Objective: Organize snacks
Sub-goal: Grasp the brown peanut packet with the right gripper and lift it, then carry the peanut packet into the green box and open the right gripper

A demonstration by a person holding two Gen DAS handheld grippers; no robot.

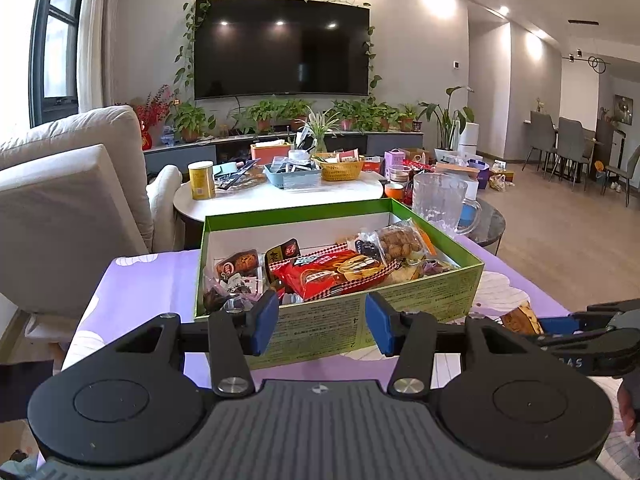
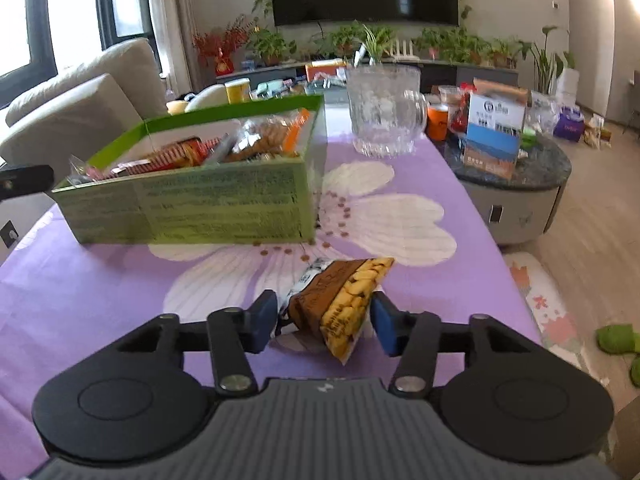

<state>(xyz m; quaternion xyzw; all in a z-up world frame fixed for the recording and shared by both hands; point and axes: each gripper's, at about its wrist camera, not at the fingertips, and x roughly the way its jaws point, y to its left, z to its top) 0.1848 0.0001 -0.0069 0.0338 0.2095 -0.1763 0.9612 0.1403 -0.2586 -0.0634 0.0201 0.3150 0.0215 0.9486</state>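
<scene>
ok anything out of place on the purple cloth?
One snack packet lies outside the green box, between the right gripper jaws, which don't look closed on it. The other snacks seen are in the box. The left gripper is open and empty.

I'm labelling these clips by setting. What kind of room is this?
Most likely a home living room: a wall-mounted TV above a row of potted plants, a cream sofa at the left, and dining chairs farther back.
</scene>
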